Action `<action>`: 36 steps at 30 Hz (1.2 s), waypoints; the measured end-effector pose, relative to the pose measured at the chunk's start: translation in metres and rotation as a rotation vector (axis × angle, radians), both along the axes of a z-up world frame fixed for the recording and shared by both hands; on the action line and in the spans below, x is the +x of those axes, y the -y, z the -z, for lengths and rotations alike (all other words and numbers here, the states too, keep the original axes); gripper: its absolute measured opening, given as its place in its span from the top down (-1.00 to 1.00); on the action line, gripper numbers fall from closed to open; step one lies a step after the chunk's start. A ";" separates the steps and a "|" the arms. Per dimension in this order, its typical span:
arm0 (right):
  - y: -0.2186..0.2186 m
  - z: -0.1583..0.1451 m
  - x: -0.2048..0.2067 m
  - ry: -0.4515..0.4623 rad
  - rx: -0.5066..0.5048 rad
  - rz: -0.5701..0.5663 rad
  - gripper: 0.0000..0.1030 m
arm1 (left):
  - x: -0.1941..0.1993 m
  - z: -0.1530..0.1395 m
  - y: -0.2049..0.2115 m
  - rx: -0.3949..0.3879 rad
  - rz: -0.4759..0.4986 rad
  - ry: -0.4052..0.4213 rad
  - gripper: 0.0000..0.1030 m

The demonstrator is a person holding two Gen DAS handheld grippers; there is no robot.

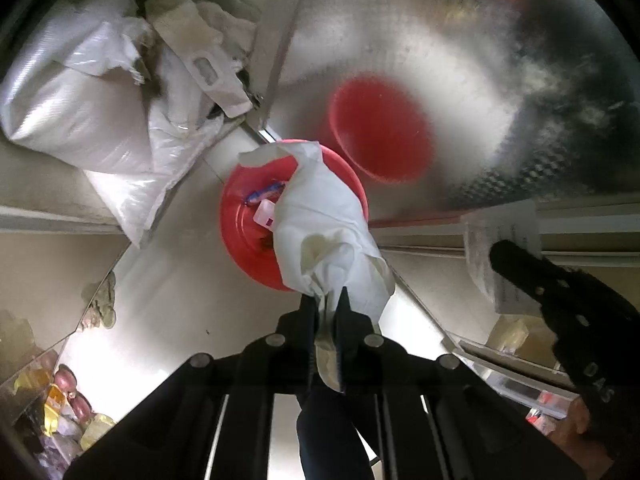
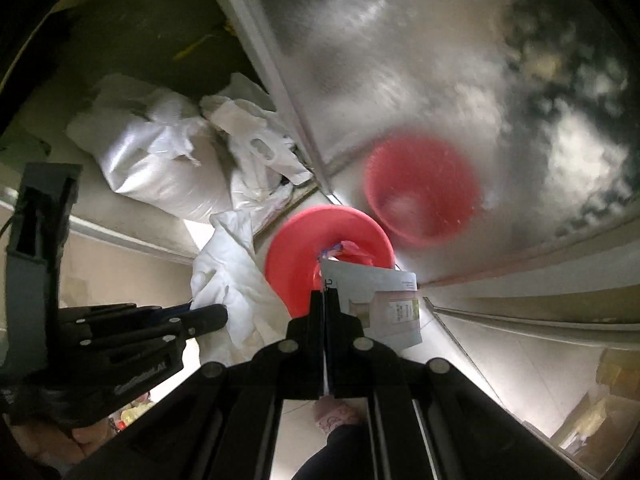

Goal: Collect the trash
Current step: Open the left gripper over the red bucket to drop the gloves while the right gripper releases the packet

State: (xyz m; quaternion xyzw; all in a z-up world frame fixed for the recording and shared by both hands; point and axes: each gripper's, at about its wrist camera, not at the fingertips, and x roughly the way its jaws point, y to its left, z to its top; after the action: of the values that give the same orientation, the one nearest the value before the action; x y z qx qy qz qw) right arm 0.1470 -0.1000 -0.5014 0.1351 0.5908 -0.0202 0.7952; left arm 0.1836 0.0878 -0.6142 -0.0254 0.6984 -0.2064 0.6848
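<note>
Left claw (image 1: 326, 300) is clamped tight on a crumpled white bag (image 1: 324, 220), dangling it over the red bin (image 1: 240, 216) on the floor. Right claw (image 2: 325, 300) is pinched closed on a paper card (image 2: 384, 304) above the same bin.

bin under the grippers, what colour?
Red bin; clearest in the right wrist view.

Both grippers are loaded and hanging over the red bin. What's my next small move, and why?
Probably open the left gripper first. It is shut on the white plastic bag, which already hangs over the red bin where other trash lies, so it should fall in. The right gripper, shut on the paper card, sits nearer the bin's rim, so nudge it inward before releasing.
</note>
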 end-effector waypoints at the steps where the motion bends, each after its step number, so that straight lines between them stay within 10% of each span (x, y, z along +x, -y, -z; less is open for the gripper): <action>1: -0.001 0.004 0.001 0.000 -0.004 0.004 0.99 | 0.002 0.006 0.004 0.000 0.015 -0.003 0.87; 5: 0.003 0.015 0.005 -0.003 -0.004 0.033 0.99 | 0.004 0.012 0.009 -0.001 0.033 0.008 0.82; 13: 0.009 0.011 0.003 0.003 -0.009 0.038 0.99 | 0.010 0.001 0.018 0.045 0.091 0.071 -0.20; 26: -0.001 0.002 0.008 0.005 -0.011 -0.001 0.99 | 0.012 -0.018 -0.004 0.045 0.057 0.107 -0.22; 36: -0.023 0.015 0.013 -0.018 0.015 -0.062 0.99 | 0.011 -0.009 -0.034 0.109 -0.001 0.144 -1.00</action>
State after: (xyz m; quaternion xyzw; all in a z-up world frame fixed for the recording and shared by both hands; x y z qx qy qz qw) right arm 0.1601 -0.0772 -0.5167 0.1225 0.6018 0.0075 0.7891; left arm 0.1944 0.1221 -0.6052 0.0266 0.6574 -0.1691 0.7338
